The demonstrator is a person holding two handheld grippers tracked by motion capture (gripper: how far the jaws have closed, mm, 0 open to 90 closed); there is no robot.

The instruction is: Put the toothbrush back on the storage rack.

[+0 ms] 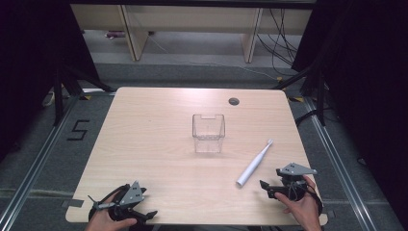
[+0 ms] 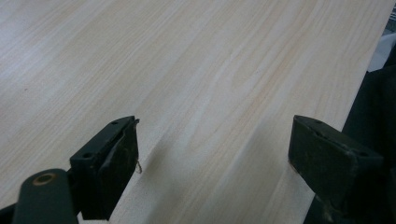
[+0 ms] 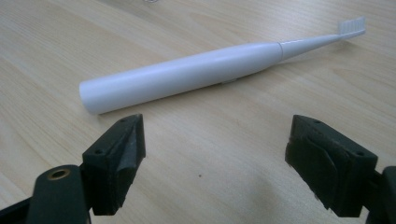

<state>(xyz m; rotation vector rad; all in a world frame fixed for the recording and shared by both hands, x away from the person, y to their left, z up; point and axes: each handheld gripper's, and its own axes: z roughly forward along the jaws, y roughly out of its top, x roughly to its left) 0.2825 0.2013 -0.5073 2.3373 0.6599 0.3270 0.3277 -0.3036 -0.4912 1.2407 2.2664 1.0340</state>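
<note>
The wooden table [image 1: 159, 144] fills the middle, dark floor around it. Mid-table stands a clear plastic container [image 1: 209, 133] (nothing inside it). The white electric toothbrush [image 1: 254, 163] lies flat nearer the right edge, just ahead of the right gripper [image 1: 267, 186], jaws spread wide and empty. The left gripper [image 1: 144, 215] gapes likewise at the near edge.

A white electric toothbrush [image 1: 254, 163] lies flat on a pale wooden tabletop [image 1: 154, 144], its brush head pointing away toward the far right. Just beyond it, near the centre, stands an upright clear plastic container [image 1: 209, 133]. At the near right, a person's hand holds the right tongs [image 1: 267, 186] just beside the toothbrush's blunt end, not touching it. The left tongs [image 1: 144, 215] rest at the near left edge, well apart.
</note>
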